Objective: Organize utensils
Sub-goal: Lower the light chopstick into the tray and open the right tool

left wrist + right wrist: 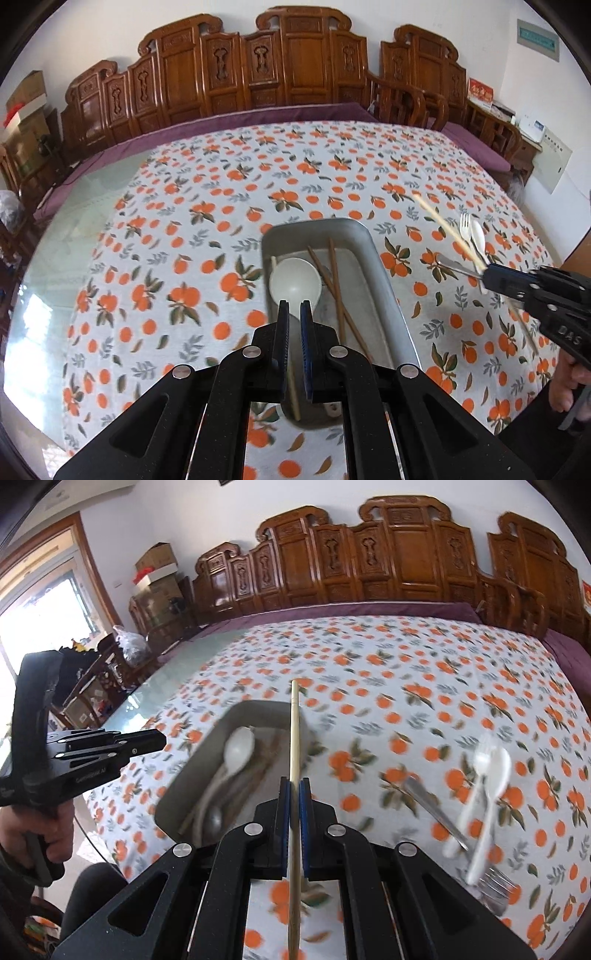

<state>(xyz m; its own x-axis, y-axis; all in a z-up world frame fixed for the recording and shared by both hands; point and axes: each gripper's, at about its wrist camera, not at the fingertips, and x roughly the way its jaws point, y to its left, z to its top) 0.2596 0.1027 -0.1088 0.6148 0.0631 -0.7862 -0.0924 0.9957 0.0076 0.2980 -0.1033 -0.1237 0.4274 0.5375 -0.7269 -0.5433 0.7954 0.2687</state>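
A metal tray (384,273) (192,760) lies on the orange-print tablecloth; it holds a white spoon (295,282) (240,747), brown chopsticks (334,284) and a pale chopstick. My left gripper (294,308) hovers over the tray's near end, slightly open, with nothing between its fingers. My right gripper (294,786) is shut on a pale bamboo chopstick (294,738) (447,229), held above the cloth just right of the tray. A white plastic fork (466,225) (476,775), white plastic spoon (478,234) (496,779) and metal fork (436,808) lie on the cloth to the right.
A glass tabletop (74,221) shows left of the cloth. A carved wooden bench (258,66) with purple cushion stands behind the table. Boxes (155,568) are stacked at the far left by a window.
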